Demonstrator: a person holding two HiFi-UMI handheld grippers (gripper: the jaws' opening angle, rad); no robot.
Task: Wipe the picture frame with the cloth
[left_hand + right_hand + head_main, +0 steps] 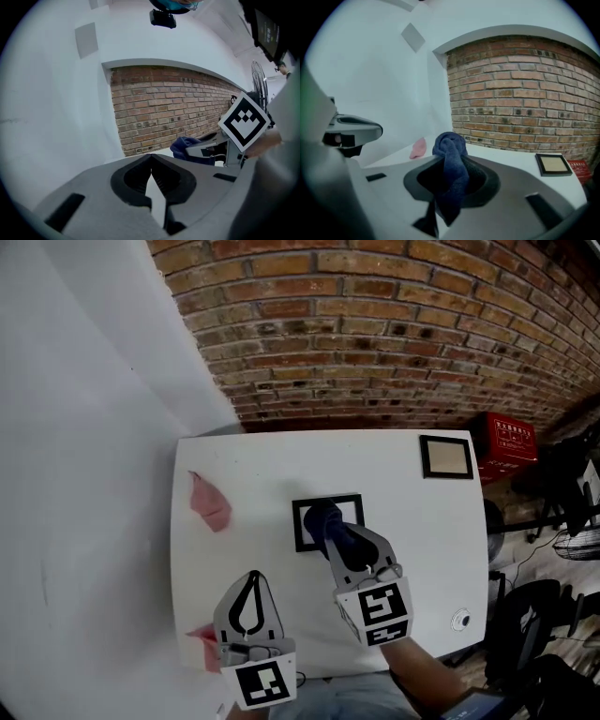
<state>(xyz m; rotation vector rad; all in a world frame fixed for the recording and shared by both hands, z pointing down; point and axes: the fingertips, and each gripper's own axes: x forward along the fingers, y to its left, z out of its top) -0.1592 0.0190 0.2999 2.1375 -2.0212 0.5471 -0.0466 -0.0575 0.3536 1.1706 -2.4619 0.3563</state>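
In the head view, we are holding the right gripper (336,532) over the middle of the white tabletop (422,549). A dark blue cloth (323,519) is bunching at its tip and covering part of the black picture frame (350,510), which is lying flat there. Whether the cloth is pressing on the frame, we cannot tell. The left gripper (252,577) is hovering near the front edge, with a pink scrap (201,635) just beside it. A pink cloth (210,501) is lying toward the left edge, and a second frame (446,457) is sitting at the far right corner.

In the left gripper view, our fingers (173,176) are meeting at the tips and pinching nothing.

In the right gripper view, the fingers (487,178) are clamping together on the blue cloth (451,168), which is bulging up past them.
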